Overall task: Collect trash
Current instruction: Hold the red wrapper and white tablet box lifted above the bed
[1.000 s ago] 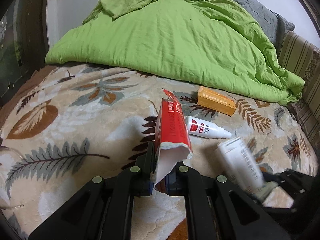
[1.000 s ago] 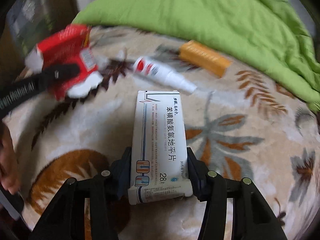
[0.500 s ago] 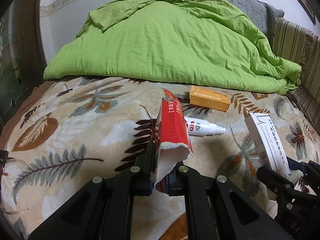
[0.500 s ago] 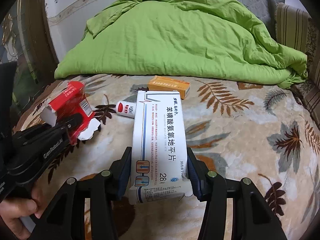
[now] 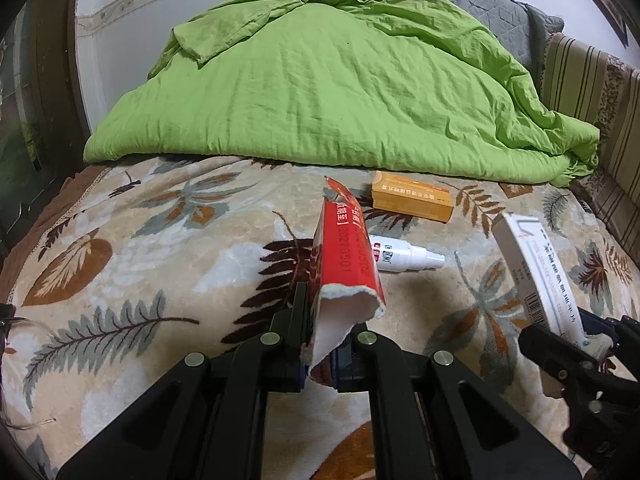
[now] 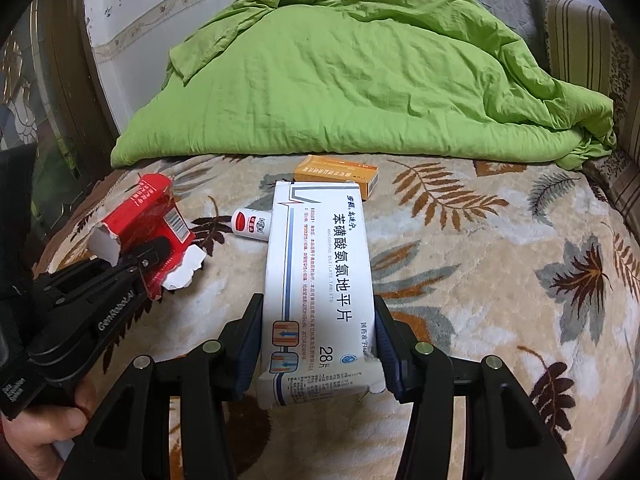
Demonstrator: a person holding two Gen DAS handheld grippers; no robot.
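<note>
The bed is covered by a leaf-patterned blanket [image 6: 480, 264], and a big green quilt [image 6: 360, 80] is heaped at its far end. On the blanket, just in front of the quilt, two pieces of trash are not yet collected: an orange box [image 5: 412, 197] and, a little nearer, a small white spray bottle [image 5: 404, 257] lying on its side.

Both grippers are already loaded. The right gripper [image 6: 316, 344] is clenched on a long white medicine box [image 6: 318, 280], its jaws pressing the two long sides near the near end, so most of the box sticks out forward. The left gripper [image 5: 322, 344] is clamped on a torn red carton [image 5: 344, 264], which stands up between the jaws with its ragged white edge towards the camera.

I judge that the step in hand is to carry these two pieces to wherever the trash goes (no bin or bag shows in either view). To do it well, keep both grips firm and the boxes level. The red carton is thin and already torn, so it may bend or slip if it is swung fast. The white box is held only at one end, so it should not knock the other gripper, which is near on its left side. The bottle and orange box lie ahead of both grippers, apart from them.
</note>
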